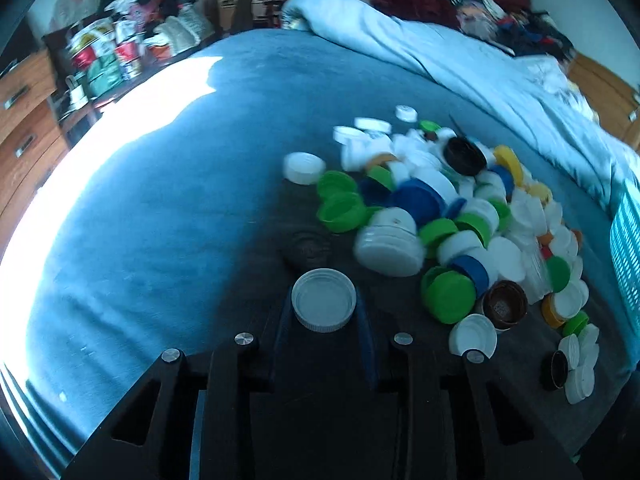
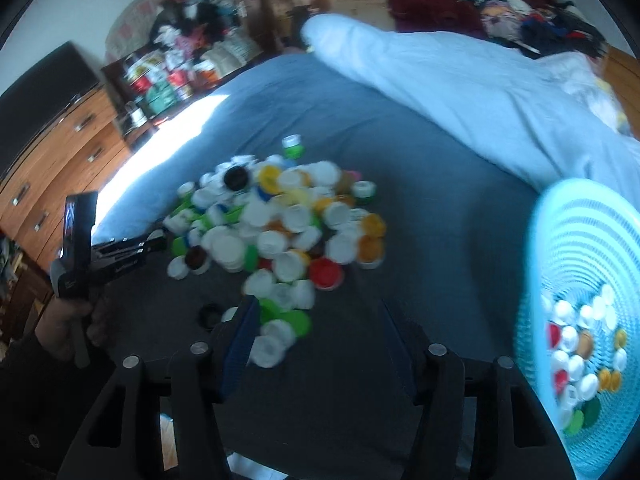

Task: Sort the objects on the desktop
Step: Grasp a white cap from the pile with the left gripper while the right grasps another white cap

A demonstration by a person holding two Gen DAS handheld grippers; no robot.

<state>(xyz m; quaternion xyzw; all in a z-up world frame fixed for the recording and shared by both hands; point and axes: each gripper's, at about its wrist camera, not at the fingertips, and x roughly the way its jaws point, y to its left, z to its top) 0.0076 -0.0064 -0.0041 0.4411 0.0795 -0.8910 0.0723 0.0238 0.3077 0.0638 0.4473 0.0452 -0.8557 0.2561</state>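
A white cap (image 1: 324,300) sits pinched open-side-up in the left tool (image 1: 324,308), the basket (image 2: 580,240) lying off to its right beyond the cap pile (image 2: 280,224), while the right tool (image 2: 320,332) gapes wide and empty over the bed (image 2: 440,240).

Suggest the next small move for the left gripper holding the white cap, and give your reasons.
Probably carry the white cap rightward toward the blue basket. The left gripper has its jaws closed on the cap, open side up, and the basket already holds sorted caps, while the pile of caps remains on the bed. The right gripper is open and empty.
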